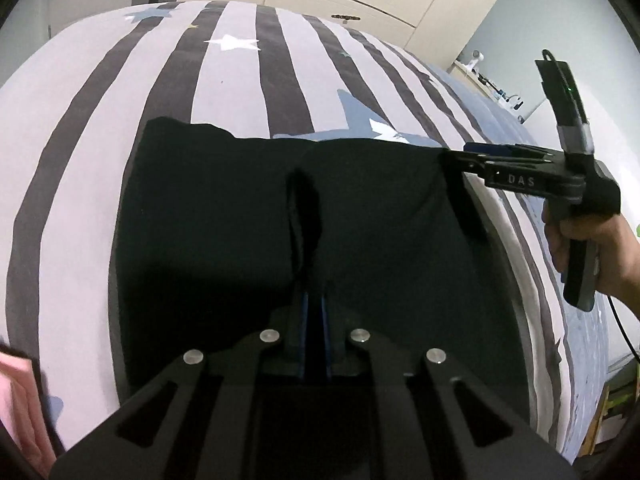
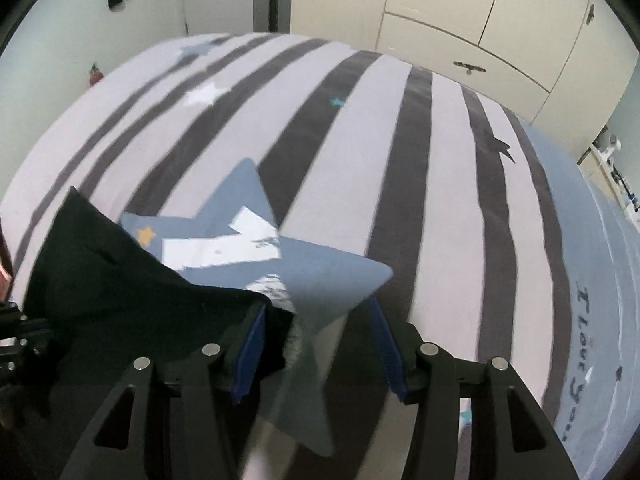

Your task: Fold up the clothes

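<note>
Left wrist view: black garment [image 1: 248,216] spread flat on striped bed [image 1: 236,92], near its front edge, ready for folding. Left claw [image 1: 314,312] pinched on a fabric ridge; right claw [image 2: 316,344] half open at a garment corner, gripping nothing.

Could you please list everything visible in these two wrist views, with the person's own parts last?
black garment: one, black, spread on the bed, a fold pinched up at its middle
striped bedspread: one, pale and dark grey stripes with blue and white stars, covering the bed
wardrobe: one, cream, behind the bed
pink item: one, pink, at the left edge of the left wrist view, too blurred to identify
left gripper: one, black with blue pads, shut on the garment's middle fold
right gripper: one, black with blue pads, open at the garment's corner
hand: one, holding the right gripper's handle
</note>
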The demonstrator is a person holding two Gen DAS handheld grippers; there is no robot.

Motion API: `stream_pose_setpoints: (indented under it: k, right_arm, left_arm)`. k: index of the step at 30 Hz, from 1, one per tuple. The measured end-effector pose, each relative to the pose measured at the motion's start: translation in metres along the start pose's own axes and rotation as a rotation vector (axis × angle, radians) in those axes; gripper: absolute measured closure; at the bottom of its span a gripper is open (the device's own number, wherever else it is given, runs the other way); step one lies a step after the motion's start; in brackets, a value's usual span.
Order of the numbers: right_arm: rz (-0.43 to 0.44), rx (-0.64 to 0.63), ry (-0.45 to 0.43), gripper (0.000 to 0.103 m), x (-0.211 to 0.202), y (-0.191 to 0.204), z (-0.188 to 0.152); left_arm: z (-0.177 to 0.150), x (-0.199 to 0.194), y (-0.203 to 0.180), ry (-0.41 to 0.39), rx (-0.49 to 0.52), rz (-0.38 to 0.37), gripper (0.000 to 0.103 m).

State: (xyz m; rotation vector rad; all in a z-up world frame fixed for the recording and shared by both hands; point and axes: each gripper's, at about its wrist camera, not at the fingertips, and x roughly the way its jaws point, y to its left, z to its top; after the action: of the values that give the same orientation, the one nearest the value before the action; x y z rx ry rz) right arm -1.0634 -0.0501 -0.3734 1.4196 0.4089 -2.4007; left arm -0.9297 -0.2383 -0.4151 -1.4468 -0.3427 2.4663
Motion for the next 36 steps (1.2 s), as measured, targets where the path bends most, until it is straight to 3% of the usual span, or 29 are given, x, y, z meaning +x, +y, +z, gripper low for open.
stream_pose_setpoints:
  k: [5, 9, 11, 19, 27, 29, 36]
  right_arm:
    - [-0.004, -0.002, -0.012, 0.056, -0.018, 0.006, -0.004]
    - [0.019, 0.072, -0.057, 0.057, -0.037, -0.006, -0.021]
    - [0.001, 0.07, -0.048, 0.06, -0.039, -0.006, -0.035]
    - [0.115, 0.223, 0.027, 0.06, -0.022, -0.003, -0.065]
    - [0.145, 0.353, 0.031, 0.06, 0.001, -0.009, -0.051]
    - [0.143, 0.383, 0.023, 0.061, 0.006, -0.014, -0.043]
    - [0.098, 0.266, 0.003, 0.065, 0.006, -0.01, -0.011]
  left_arm:
    - [-0.003, 0.008, 0.002, 0.004, 0.02, 0.037, 0.1]
    - [-0.001, 0.015, 0.006, 0.005, 0.002, 0.045, 0.1]
    - [0.0, 0.018, 0.002, 0.009, 0.002, 0.046, 0.1]
    - [0.002, 0.024, -0.007, 0.008, -0.001, 0.052, 0.1]
    - [0.0, 0.028, -0.01, -0.007, -0.007, 0.05, 0.1]
    - [-0.023, 0.002, 0.012, -0.016, -0.006, 0.055, 0.1]
    - [-0.028, 0.002, 0.012, -0.041, -0.006, 0.061, 0.1]
